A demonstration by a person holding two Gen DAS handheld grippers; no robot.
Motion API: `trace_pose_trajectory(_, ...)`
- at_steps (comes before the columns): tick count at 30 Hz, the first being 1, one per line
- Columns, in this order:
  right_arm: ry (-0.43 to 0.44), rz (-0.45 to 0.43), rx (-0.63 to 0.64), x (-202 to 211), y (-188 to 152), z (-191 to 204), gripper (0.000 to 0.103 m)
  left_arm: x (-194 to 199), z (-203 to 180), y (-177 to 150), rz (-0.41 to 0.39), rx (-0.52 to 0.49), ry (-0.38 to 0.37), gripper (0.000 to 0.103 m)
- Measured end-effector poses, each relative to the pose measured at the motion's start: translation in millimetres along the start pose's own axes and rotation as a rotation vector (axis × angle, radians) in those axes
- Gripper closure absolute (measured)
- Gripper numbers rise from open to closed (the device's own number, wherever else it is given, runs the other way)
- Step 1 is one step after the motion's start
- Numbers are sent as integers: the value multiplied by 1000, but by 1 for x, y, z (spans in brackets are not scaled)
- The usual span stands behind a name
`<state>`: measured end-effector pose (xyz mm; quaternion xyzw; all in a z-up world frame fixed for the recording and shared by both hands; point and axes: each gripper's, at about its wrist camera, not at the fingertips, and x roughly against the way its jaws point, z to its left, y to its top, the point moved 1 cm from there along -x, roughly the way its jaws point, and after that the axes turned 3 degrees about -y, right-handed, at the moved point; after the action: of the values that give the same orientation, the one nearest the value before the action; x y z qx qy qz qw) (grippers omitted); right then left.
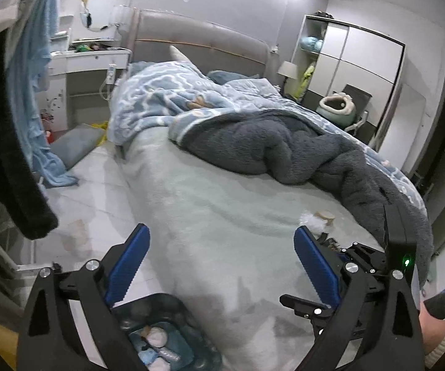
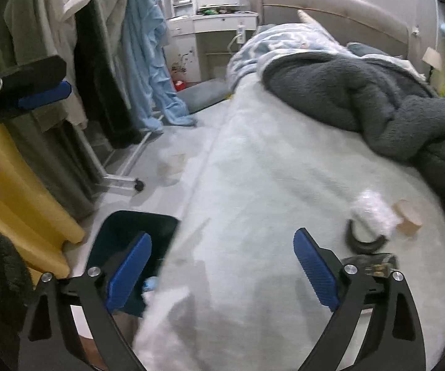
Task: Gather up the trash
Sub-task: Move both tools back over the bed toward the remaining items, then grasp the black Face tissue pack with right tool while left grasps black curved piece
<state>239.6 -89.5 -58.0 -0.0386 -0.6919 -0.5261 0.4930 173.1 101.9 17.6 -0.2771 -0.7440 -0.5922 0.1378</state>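
On the pale bed sheet (image 2: 253, 185) lie a white crumpled wad (image 2: 374, 210), a tan paper cup on its side (image 2: 408, 216), a black ring (image 2: 366, 241) and a clear wrapper (image 2: 374, 264). The wad (image 1: 312, 221) and cup (image 1: 326, 216) also show in the left wrist view. A dark blue trash bin (image 2: 129, 225) stands on the floor beside the bed; the left wrist view shows trash inside the bin (image 1: 160, 340). My left gripper (image 1: 219, 262) is open and empty above the bed edge and bin. My right gripper (image 2: 222, 266) is open and empty, left of the trash.
A grey fleece blanket (image 1: 284, 145) and blue duvet (image 1: 166, 99) are heaped on the bed. Clothes hang on a wheeled rack (image 2: 123, 179) at the left. A yellow object (image 2: 27, 204) stands by the bin. A white dresser (image 1: 89, 58) stands at the back.
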Motion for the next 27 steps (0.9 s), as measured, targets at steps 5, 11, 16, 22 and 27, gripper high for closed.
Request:
trace_pose_trajectory(5,-53,-16,-38,4,-8,-28,3,-19,-19,7,8,-33,-27,7)
trace_pose_trajectory(11,-130,-50,-108,16,-13,-69,3,-54,-41,15,45,-69,-89,6)
trace_pose_trajectory(16,-174,-32,-171,17,-30,-96,3,-79,-57,9,92,-80,-138,6)
trace_pose_trajectory(22,-175,3,-202,4,-43,-106,3,-110,-67,-4,165,-51,-199,6)
trace_pose_trajectory(27,-150,39,-218,-11,-54,-114,3,-138,-69,-19,240,-11,-226,7)
